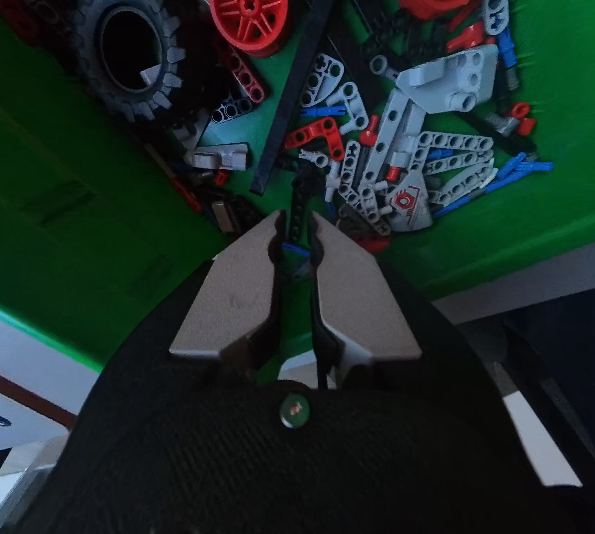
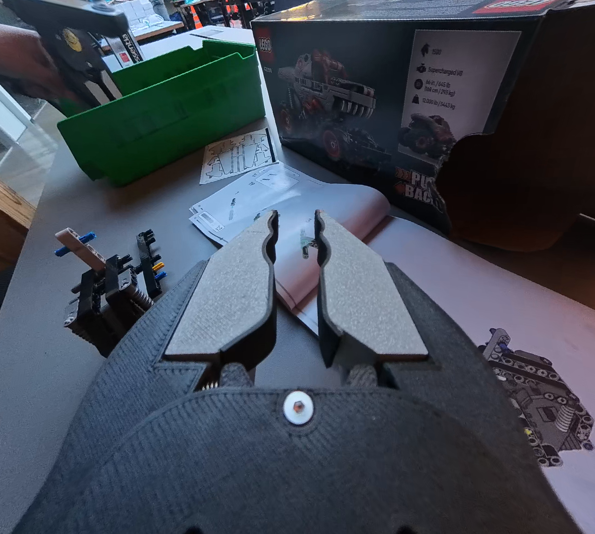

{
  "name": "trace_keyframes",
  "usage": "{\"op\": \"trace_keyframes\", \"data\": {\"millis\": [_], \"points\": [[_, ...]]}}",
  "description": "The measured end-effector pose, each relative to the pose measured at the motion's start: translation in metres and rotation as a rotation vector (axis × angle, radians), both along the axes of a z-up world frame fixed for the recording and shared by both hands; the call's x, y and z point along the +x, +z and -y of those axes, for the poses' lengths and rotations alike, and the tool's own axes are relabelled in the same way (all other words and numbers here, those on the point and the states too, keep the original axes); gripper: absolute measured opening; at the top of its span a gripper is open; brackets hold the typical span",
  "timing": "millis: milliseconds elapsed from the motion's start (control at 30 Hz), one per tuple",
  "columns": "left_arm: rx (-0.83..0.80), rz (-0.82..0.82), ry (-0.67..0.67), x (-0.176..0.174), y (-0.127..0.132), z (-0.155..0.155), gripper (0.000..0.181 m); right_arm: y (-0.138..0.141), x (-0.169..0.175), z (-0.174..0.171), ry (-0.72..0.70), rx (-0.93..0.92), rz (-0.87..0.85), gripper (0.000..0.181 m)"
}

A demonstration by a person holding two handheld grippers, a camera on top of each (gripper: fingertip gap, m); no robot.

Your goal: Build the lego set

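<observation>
Left gripper (image 1: 298, 218) jaws grasp a black holed plastic beam (image 1: 297, 212) lifted from the green plastic bin (image 1: 531, 228) for assembly; right gripper (image 2: 296, 219) jaws released, empty.

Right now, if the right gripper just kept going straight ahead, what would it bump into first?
Probably the open instruction booklet lying on the table, just past the right gripper. If it passed above the pages, the big set box standing behind would stop it. Depth is hard to judge here.
</observation>
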State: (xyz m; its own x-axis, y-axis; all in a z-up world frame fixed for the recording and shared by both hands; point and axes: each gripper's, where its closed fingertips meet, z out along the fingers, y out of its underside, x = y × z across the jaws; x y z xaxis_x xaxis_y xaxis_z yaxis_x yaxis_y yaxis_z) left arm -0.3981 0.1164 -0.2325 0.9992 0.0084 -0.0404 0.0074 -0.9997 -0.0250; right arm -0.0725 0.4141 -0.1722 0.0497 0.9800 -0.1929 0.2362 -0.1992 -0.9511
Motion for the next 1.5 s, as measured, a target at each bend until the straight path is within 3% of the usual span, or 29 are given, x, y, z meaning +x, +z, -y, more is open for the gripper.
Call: {"op": "trace_keyframes", "data": {"millis": [100,300,633,733,1000,1167,1267,1400,1500], "points": [[-0.054,0.013,0.001,0.000,-0.010,0.007,0.019,0.000,0.000,0.000,-0.001,-0.002,-0.003,0.019],[-0.069,-0.033,-0.090,0.002,-0.008,0.007,0.009,0.001,0.001,-0.001,-0.003,-0.003,-0.006,0.019],[0.115,-0.203,-0.105,-0.003,0.057,-0.010,0.006,0.007,0.001,0.005,0.008,0.022,-0.018,0.019],[0.295,-0.259,-0.180,0.019,0.088,-0.036,0.006,0.014,0.005,0.002,-0.015,0.046,-0.036,0.018],[0.993,-0.241,-0.424,0.148,0.185,-0.147,0.006,0.026,0.011,0.001,-0.025,0.038,-0.079,0.020],[1.269,0.028,-0.434,0.190,0.211,-0.189,0.006,0.026,0.010,0.003,-0.009,0.032,-0.076,0.020],[1.406,0.199,-0.394,0.208,0.219,-0.197,0.006,0.026,0.010,0.006,0.010,0.027,-0.072,0.021],[1.476,0.260,-0.354,0.212,0.212,-0.198,0.006,0.025,0.007,0.011,0.037,0.024,-0.061,0.021],[1.449,0.412,-0.324,0.225,0.197,-0.201,0.005,0.026,0.003,0.021,0.087,0.016,-0.061,0.023]]}}
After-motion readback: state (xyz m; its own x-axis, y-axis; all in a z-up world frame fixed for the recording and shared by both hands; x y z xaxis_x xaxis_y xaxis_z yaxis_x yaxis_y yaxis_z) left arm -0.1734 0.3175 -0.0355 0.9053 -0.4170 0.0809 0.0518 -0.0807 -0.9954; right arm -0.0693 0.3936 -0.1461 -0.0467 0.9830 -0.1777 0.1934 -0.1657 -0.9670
